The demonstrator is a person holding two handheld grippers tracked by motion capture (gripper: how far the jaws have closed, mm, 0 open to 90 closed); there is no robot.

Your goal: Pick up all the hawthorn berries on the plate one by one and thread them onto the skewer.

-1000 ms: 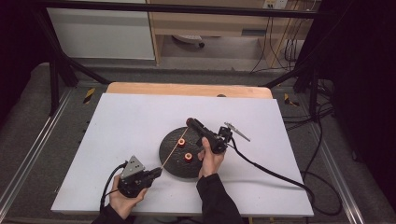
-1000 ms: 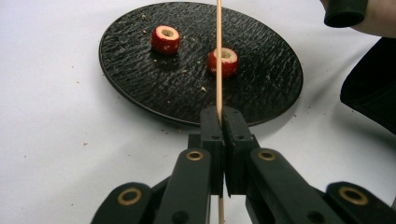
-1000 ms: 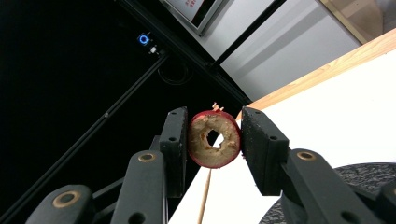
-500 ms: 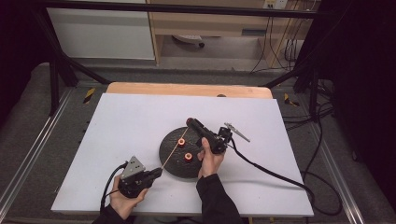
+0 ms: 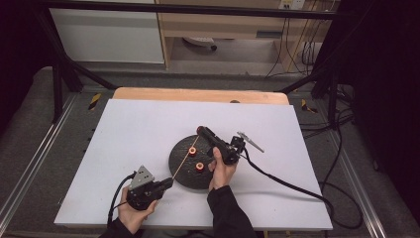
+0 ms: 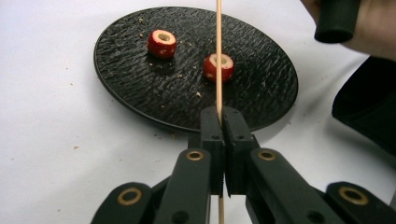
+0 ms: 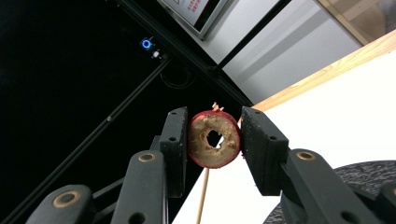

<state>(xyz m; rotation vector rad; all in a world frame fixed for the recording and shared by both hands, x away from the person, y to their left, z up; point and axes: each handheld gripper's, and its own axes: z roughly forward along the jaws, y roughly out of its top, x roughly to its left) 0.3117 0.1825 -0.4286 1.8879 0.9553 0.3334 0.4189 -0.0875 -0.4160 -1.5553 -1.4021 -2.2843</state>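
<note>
Two cored slices (image 6: pixel 162 43) on black plate (image 6: pixel 261 88), near skewer (image 6: pixel 218 56).

Plate (image 5: pixel 190 173) sits on the bench (image 5: pixel 124 134), a little right of frame centre in the high view. Two fruit rings lie on the plate: one (image 5: pixel 192 151) toward its upper part, the other (image 5: pixel 199 166) just below and right of it. Left gripper (image 5: pixel 166 184) at lower left of the plate, off its rim, on the bench side. Skewer (image 5: pixel 184 158) runs from its fingers up and right across the plate, passing beside the upper ring. Right gripper (image 5: pixel 202 131) above the plate's upper right edge, a third ring (image 7: pixel 214 139) between its fingers, at the skewer's far end.
</note>
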